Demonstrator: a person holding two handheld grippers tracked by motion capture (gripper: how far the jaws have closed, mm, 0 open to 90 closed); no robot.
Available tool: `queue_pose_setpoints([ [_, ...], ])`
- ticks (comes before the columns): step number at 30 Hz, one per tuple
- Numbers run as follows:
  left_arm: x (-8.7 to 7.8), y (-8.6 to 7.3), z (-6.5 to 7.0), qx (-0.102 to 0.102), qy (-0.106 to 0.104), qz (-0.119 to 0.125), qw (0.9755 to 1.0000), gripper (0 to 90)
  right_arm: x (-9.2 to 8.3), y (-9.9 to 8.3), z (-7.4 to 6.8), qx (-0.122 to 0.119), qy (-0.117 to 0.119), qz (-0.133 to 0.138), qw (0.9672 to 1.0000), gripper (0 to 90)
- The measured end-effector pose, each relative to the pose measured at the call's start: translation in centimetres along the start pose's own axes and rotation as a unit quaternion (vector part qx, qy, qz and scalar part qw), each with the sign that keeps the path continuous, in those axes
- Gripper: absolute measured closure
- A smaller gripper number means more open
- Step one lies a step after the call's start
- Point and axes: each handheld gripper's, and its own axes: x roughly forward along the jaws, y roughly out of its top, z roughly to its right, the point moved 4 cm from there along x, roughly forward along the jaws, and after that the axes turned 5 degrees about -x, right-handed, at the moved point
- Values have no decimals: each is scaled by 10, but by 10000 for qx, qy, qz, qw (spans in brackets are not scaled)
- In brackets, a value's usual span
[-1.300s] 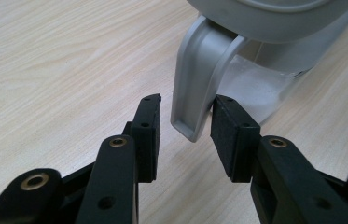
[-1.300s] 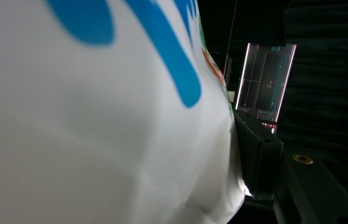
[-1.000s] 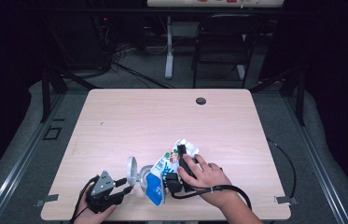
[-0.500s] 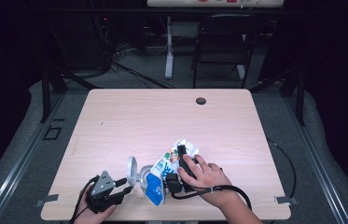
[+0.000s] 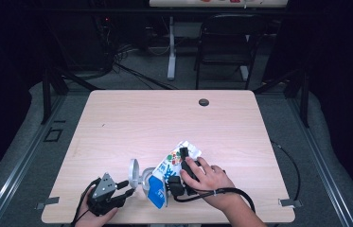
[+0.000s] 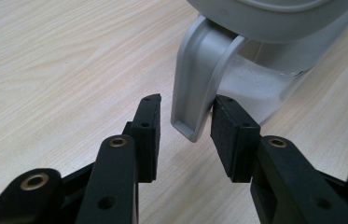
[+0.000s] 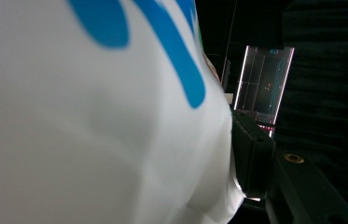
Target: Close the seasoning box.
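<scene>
A blue-and-white printed bag (image 5: 164, 177) is held tilted over a small clear container (image 5: 146, 177) whose grey lid (image 5: 133, 171) stands open. My right gripper (image 5: 177, 169) is shut on the bag. Its jaws have just been closing with the bag between them. In the right gripper view the bag (image 7: 92, 116) bulges against the right pad (image 7: 252, 154) and hides the other jaw. My left gripper (image 5: 127, 187) is at the container's left. Its jaws (image 6: 183, 119) stand open around the grey handle (image 6: 195, 93), with a gap at the left pad (image 6: 149, 126).
The wooden table (image 5: 164, 123) has a dark cable hole (image 5: 204, 102) near its far edge. A black cable (image 5: 240, 196) loops from the right gripper by the front edge. A chair (image 5: 226, 42) stands beyond the table.
</scene>
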Motion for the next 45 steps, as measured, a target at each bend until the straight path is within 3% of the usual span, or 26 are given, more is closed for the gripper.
queue_pose_setpoints([
  [18, 0, 0, 0, -4, -2, 3, 10000, 637, 0, 1, 0, -35, -51, 38, 10000, 588],
  [32, 0, 0, 0, -3, -5, -1, 10000, 637, -2, 2, 1, -198, -63, -22, 9998, 638],
  [45, 0, 0, 0, -4, -4, 2, 10000, 637, -2, 2, 0, -170, -105, 61, 9998, 654],
])
